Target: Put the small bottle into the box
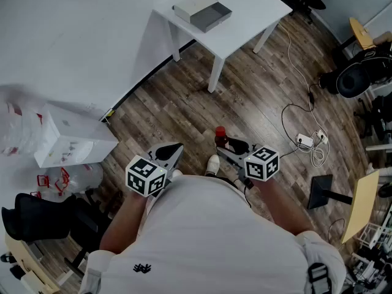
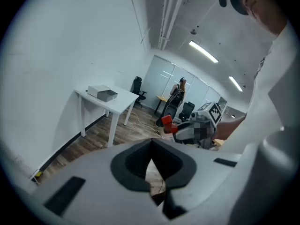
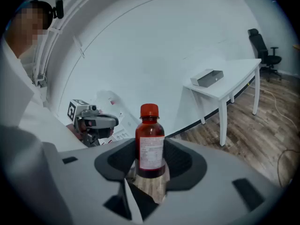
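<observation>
The small bottle (image 1: 220,138), dark red with a red cap and a white label, stands upright between the jaws of my right gripper (image 1: 228,144), which is shut on it at chest height over the wood floor. In the right gripper view the bottle (image 3: 150,144) fills the middle, both pads against its sides. The box (image 1: 202,12), open and grey-white, lies on the white table (image 1: 245,23) far ahead; it also shows as a box (image 3: 208,77) in the right gripper view and a box (image 2: 103,93) in the left one. My left gripper (image 1: 173,152) is shut and holds nothing; its jaws (image 2: 151,146) meet at the tips.
A white carton (image 1: 67,139) and plastic bags sit against the wall at left, with a black chair (image 1: 37,219) below them. Cables and a power strip (image 1: 304,141) lie on the floor at right, near a black stand (image 1: 321,192) and an office chair (image 1: 355,78).
</observation>
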Tool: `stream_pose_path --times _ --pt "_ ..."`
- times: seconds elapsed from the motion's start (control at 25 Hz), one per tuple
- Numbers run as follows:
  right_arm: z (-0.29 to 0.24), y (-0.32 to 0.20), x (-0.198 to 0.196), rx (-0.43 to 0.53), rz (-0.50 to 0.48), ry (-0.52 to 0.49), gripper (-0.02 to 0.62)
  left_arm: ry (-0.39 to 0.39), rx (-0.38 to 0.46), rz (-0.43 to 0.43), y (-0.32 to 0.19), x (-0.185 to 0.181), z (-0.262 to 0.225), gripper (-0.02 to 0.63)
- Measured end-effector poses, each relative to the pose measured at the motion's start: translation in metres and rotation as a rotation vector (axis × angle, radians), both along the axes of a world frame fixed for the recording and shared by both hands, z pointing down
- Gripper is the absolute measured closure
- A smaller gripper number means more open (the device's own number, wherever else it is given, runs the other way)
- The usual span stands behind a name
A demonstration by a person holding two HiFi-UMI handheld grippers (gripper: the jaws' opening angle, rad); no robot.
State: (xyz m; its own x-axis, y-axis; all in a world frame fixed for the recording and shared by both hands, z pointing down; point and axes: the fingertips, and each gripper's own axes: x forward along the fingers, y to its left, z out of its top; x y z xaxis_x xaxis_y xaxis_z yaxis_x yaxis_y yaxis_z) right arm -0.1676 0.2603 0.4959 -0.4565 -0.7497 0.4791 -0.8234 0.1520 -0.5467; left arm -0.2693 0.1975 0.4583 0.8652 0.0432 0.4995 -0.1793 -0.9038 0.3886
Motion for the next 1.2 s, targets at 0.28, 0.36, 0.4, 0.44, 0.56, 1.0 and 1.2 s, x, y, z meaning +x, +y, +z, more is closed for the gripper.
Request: stream_pose_path --times 0.28,0.36,0.4,0.44,0.56,1.0,1.2 --pt "-0.007 -0.018 -0.034 0.006 0.052 0.015 0.402 0.013 -0.018 0.001 -0.015 -0.058 0.008 0.601" --pt "-0.009 -0.020 -0.038 0.006 0.080 0.019 0.402 0.012 -0.033 0.007 -0.017 -0.068 0.015 0.601" --pt "-0.009 -0.019 -0.039 0.002 0.094 0.018 0.402 0.011 -0.046 0.009 -0.015 -0.072 0.018 0.601" --pt "-0.010 -0.018 -0.039 -0.004 0.107 0.015 0.402 0.010 -0.058 0.011 -0.014 -0.075 0.020 0.601" --pt "-0.012 -0.016 -0.032 -0.020 0.126 0.002 0.402 0.014 -0.064 0.015 -0.014 -0.074 0.022 0.601" --pt "-0.008 -0.057 0.063 -0.013 0.088 0.049 0.402 0.007 -0.039 0.002 -0.041 0.015 0.020 0.601" --pt "-0.001 -0.072 0.133 -0.021 0.058 0.078 0.402 -0.004 0.004 0.047 -0.056 0.104 0.012 0.601"
